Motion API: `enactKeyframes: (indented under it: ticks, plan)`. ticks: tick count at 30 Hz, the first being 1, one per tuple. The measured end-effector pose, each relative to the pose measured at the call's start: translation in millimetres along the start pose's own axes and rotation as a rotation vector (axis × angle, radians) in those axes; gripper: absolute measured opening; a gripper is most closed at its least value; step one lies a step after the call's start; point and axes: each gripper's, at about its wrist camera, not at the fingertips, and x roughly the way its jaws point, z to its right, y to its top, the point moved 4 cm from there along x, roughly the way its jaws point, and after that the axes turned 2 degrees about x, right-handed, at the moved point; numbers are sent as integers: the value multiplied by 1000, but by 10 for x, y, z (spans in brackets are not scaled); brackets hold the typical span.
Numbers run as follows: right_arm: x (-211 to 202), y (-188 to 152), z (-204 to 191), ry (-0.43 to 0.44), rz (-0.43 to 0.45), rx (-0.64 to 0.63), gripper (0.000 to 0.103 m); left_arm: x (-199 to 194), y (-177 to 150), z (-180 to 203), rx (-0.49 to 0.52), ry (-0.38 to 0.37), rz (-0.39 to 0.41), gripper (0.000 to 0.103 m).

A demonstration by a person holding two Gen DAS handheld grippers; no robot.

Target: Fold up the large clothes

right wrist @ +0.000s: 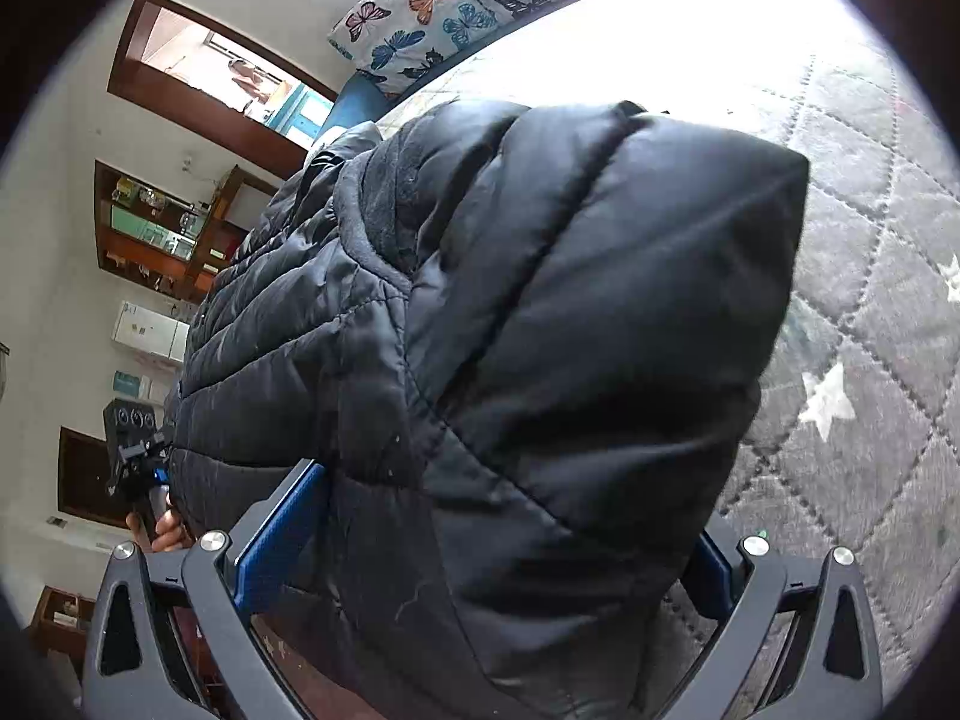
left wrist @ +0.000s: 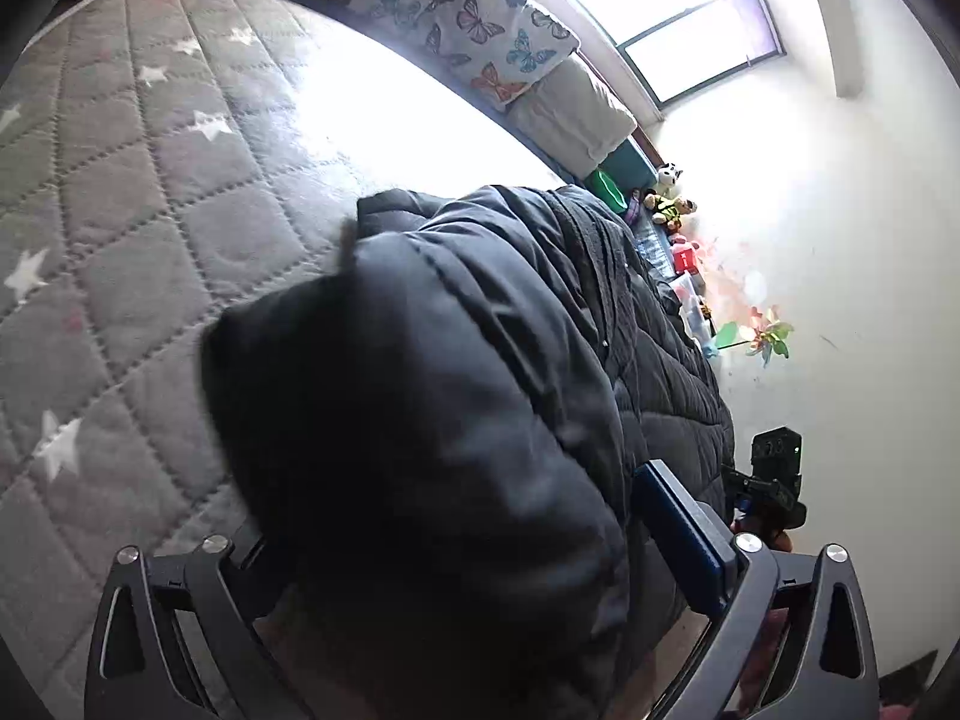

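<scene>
A black quilted puffer jacket (left wrist: 492,360) fills the middle of the left wrist view and also shows in the right wrist view (right wrist: 540,312). It is held up over the grey star-patterned bed quilt (left wrist: 138,192). My left gripper (left wrist: 474,546) is shut on a thick bunch of the jacket; its blue right finger (left wrist: 684,534) shows, the left one is hidden by fabric. My right gripper (right wrist: 480,546) is shut on another bunch of the jacket, blue fingers (right wrist: 282,528) pressing both sides. The right gripper (left wrist: 768,480) shows beyond the jacket's edge.
Butterfly-print pillows (left wrist: 468,18) and a folded white blanket (left wrist: 576,114) lie along the bed's far edge under a bright window. Toys (left wrist: 672,198) sit by the white wall. A doorway (right wrist: 222,78) and wooden shelves (right wrist: 162,228) stand beyond the bed.
</scene>
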Motion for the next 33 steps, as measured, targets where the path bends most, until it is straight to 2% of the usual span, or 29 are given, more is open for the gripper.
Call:
enactKeyframes:
  ticks: [8, 17, 20, 24, 27, 29, 31, 33]
  plan:
    - [-55, -77, 70, 15, 34, 7, 103, 254, 41, -67, -82, -80, -87, 103]
    - [-87, -78, 108, 17, 34, 18, 103, 421, 146, -36, -94, -119, -109, 103]
    - [-69, -65, 77, 15, 25, 20, 103, 436, 162, 17, -86, -109, -102, 103]
    - [-58, -62, -13, -9, 22, -4, 103, 458, 164, 79, -64, -73, -86, 94]
    - [-86, -69, -67, -9, 29, -37, 103, 472, 182, 73, -60, -61, -84, 95]
    - [-66, -67, -27, 4, 14, -28, 103, 515, 190, 34, -90, -61, -104, 102]
    - [-37, -46, 27, 34, -6, -13, 103, 522, 198, -48, -124, -92, -114, 102]
    - [-33, -16, 39, 45, -7, 1, 103, 547, 226, -33, -119, -90, -108, 100]
